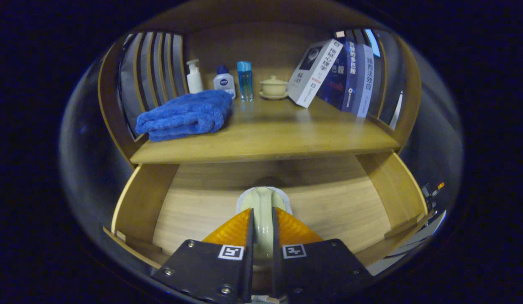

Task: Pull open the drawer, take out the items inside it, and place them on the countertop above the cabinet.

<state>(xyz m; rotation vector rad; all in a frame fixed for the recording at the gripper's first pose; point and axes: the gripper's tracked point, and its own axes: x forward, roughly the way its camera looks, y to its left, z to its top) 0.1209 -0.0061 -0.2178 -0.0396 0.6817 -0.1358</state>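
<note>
Gripper view looks down along the gripper, whose two fingers stand narrow, both pressing on the sides of a pale green handle of a brush-like item with a white rim at its far end. It is held over the open drawer, whose wooden floor lies bare around it. Beyond the drawer's back runs the countertop. On it, to the left, lies a folded blue towel. Behind the towel stand a white pump bottle, a small lotion bottle and a clear blue bottle. Next comes a lidded cup on a saucer, then leaning books at the right.
</note>
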